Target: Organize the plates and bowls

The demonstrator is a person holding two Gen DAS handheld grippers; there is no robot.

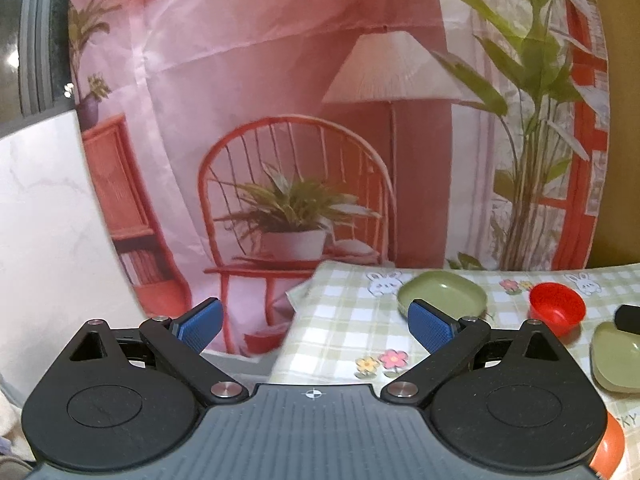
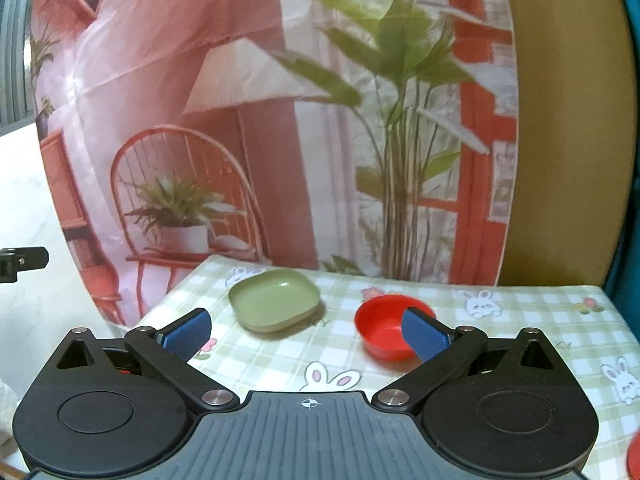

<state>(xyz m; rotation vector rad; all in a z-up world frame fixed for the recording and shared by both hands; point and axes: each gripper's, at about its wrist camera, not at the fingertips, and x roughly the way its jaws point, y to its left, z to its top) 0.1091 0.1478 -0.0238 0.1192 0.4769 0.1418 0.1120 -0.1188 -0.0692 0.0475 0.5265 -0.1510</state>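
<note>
A green plate [image 1: 442, 293] lies at the far left of the checked tablecloth [image 1: 336, 344]; it also shows in the right wrist view [image 2: 274, 299]. A red bowl [image 1: 557, 307] stands to its right, also in the right wrist view [image 2: 386, 326]. A second green plate [image 1: 618, 360] lies at the right edge of the left wrist view. My left gripper [image 1: 316, 324] is open and empty, near the table's left edge. My right gripper [image 2: 306, 334] is open and empty, above the table in front of the plate and bowl.
A printed pink backdrop [image 1: 280, 120] hangs behind the table. A white marbled surface [image 1: 48, 220] is at the left. An orange-red object [image 1: 610, 452] peeks in at the lower right of the left wrist view. A red rim [image 2: 634, 460] sits at the right wrist view's lower right corner.
</note>
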